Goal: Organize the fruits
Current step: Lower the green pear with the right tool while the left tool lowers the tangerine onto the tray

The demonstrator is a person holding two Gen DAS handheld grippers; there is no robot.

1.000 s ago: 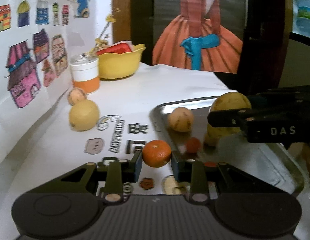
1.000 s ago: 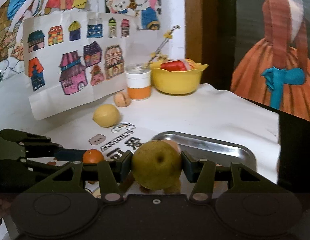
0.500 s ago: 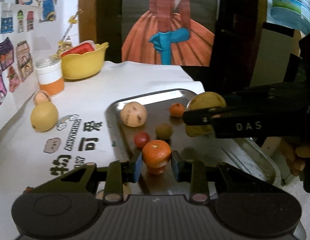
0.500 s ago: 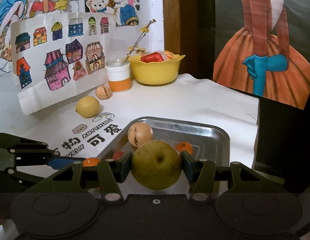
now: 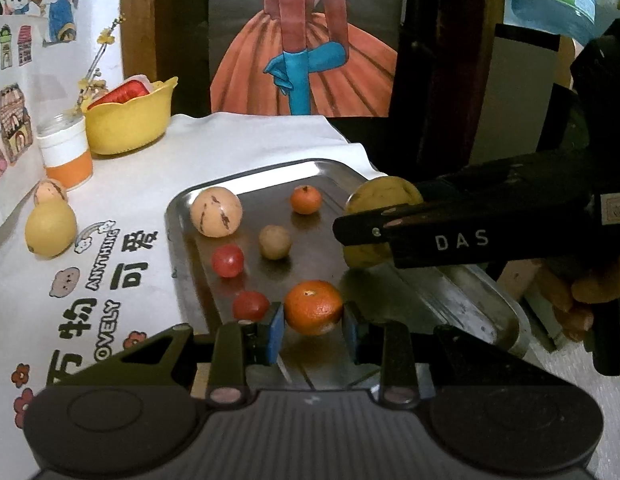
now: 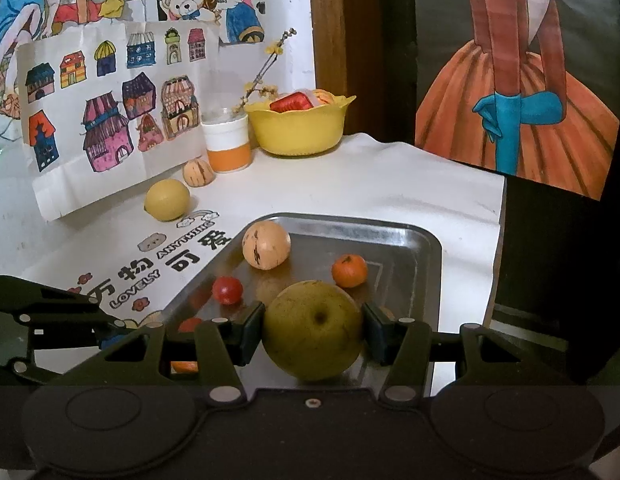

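My left gripper [image 5: 313, 326] is shut on an orange mandarin [image 5: 313, 307], held just over the near end of the steel tray [image 5: 462, 296]. My right gripper [image 6: 313, 330] is shut on a large yellow-green pear [image 6: 313, 330], also seen from the left wrist as the pear [image 5: 384, 200] over the tray's right rim. In the tray lie a pale striped round fruit [image 5: 216, 212], a small mandarin [image 5: 306, 199], a small tan fruit [image 5: 275, 242] and two red tomatoes [image 5: 227, 261]. On the cloth outside the tray sit a lemon [image 5: 50, 229] and a small striped fruit [image 5: 50, 191].
A yellow bowl [image 5: 130, 124] and an orange-white cup [image 5: 66, 156] stand at the back left by the wall with drawings. The table edge drops off to the right of the tray, where a dark post [image 5: 438, 60] stands. A hand [image 5: 590, 292] holds the right gripper.
Both grippers moved right, from over the printed cloth to over the tray, each still holding its fruit. The mandarin is now lower, near the tray floor.
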